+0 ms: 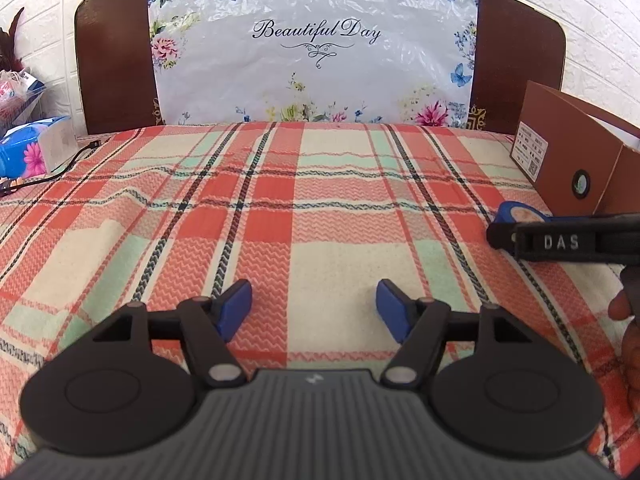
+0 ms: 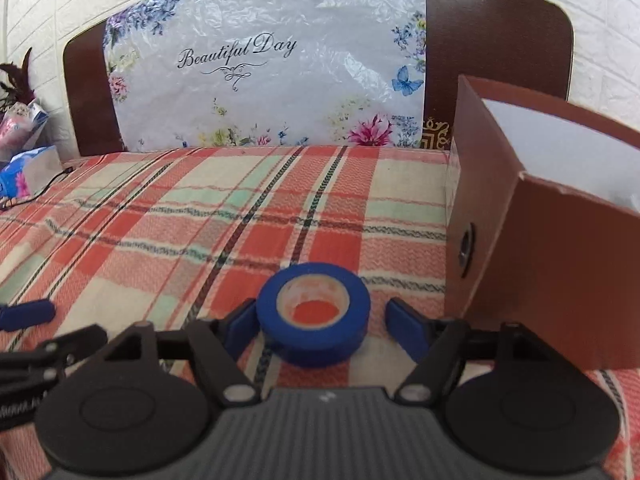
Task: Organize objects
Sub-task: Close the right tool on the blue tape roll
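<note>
Tape roll (image 2: 312,312) is seen flat on the bedspread (image 2: 160,220) between the spread fingers of the right gripper (image 2: 320,330), ungripped; the left gripper (image 1: 314,308) is held open and empty. Boxing in the brown box (image 2: 560,280) is judged still undone.

Both wrist cameras sit low over the red, cream and green plaid bedcover (image 1: 312,208), facing the dark wooden headboard (image 2: 496,40). The right view sits nearer the brown cardboard box (image 2: 552,280); both share its floral plastic sheet (image 1: 312,60).
</note>
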Action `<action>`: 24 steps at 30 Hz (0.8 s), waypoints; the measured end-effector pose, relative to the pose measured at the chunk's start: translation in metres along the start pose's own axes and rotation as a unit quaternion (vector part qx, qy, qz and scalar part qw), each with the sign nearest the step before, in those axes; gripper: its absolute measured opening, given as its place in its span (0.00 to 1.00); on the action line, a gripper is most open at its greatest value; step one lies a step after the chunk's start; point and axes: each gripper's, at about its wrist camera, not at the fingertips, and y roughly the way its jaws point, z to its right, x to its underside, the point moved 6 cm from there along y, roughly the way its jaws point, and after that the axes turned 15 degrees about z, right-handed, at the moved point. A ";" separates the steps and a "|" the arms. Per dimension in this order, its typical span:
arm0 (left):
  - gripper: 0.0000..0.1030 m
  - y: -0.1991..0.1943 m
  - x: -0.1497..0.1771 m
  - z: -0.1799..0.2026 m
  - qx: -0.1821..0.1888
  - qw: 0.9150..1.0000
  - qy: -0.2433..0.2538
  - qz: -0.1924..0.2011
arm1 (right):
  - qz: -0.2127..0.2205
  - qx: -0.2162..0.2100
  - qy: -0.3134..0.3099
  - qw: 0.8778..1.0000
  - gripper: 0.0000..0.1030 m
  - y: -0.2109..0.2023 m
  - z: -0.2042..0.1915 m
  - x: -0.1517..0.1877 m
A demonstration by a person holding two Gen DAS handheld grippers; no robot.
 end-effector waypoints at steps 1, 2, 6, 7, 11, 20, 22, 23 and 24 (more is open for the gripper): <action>0.69 0.000 0.000 0.000 0.000 1.000 0.000 0.000 | -0.001 -0.003 0.005 1.000 0.57 0.001 0.000 -0.001; 0.69 0.000 0.000 0.000 0.000 1.000 0.001 0.000 | -0.003 -0.004 0.001 1.000 0.57 -0.001 0.000 -0.001; 0.69 0.001 0.000 0.001 -0.004 1.000 0.009 -0.001 | -0.009 -0.020 -0.023 0.999 0.57 -0.029 -0.002 0.010; 0.70 0.000 0.001 0.002 -0.006 1.000 0.012 -0.001 | -0.010 -0.024 -0.028 0.999 0.57 -0.040 -0.001 0.014; 0.70 0.000 -0.002 0.005 -0.013 1.000 0.026 -0.010 | -0.010 -0.022 -0.041 0.999 0.57 -0.094 0.018 0.035; 0.59 -0.055 -0.013 0.146 0.220 0.967 0.018 -0.123 | 0.005 0.050 -0.002 0.999 0.68 -0.182 0.087 0.065; 0.59 -0.068 -0.013 0.178 0.263 0.953 0.033 -0.144 | 0.007 0.043 -0.001 0.999 0.68 -0.190 0.092 0.067; 0.59 -0.070 -0.014 0.189 0.273 0.949 0.034 -0.154 | 0.009 0.042 -0.005 0.999 0.67 -0.191 0.091 0.068; 0.59 -0.071 -0.015 0.198 0.283 0.944 0.029 -0.165 | 0.013 0.041 -0.013 0.999 0.67 -0.192 0.091 0.068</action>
